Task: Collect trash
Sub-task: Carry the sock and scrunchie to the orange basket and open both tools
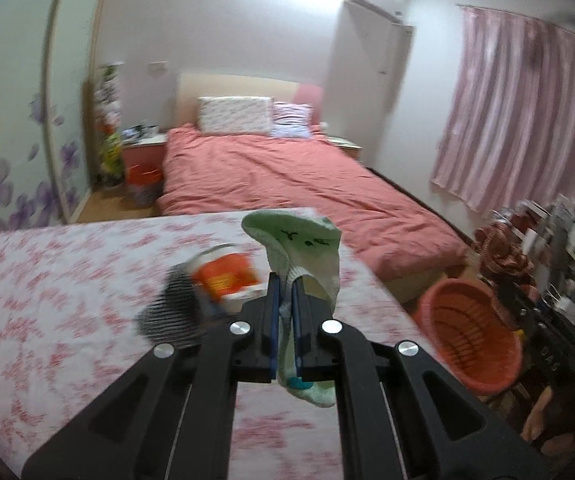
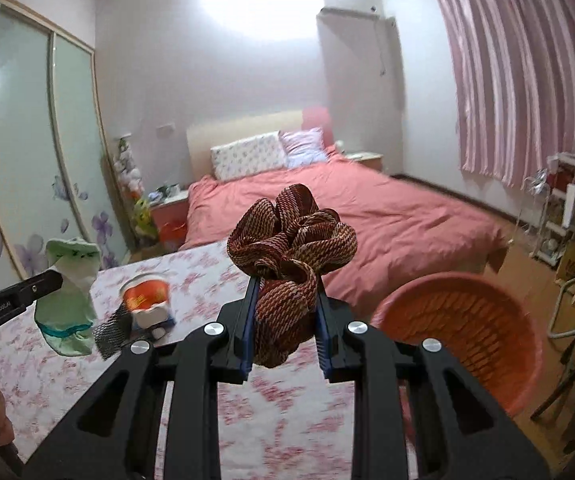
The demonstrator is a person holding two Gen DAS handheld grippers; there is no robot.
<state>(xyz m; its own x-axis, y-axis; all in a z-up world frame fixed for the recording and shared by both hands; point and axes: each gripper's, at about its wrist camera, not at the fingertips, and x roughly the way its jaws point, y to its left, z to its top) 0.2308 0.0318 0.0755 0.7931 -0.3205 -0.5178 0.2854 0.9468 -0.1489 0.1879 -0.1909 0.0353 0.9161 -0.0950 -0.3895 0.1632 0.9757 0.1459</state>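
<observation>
While only the right wrist view shows both, the left gripper (image 2: 53, 280) clamps a green sock (image 2: 69, 300) above the floral table (image 2: 287, 432); the right gripper (image 2: 285, 304) grips brown cloth (image 2: 291, 240) beside the orange basket (image 2: 467, 320).

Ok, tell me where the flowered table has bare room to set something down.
The near end of the table, the stretch nearest the claws, is bare. So is its left side, left of the cup. The middle is crowded: the cup lies there with a dark mesh piece against it. The orange basket beside the table looks empty.
</observation>
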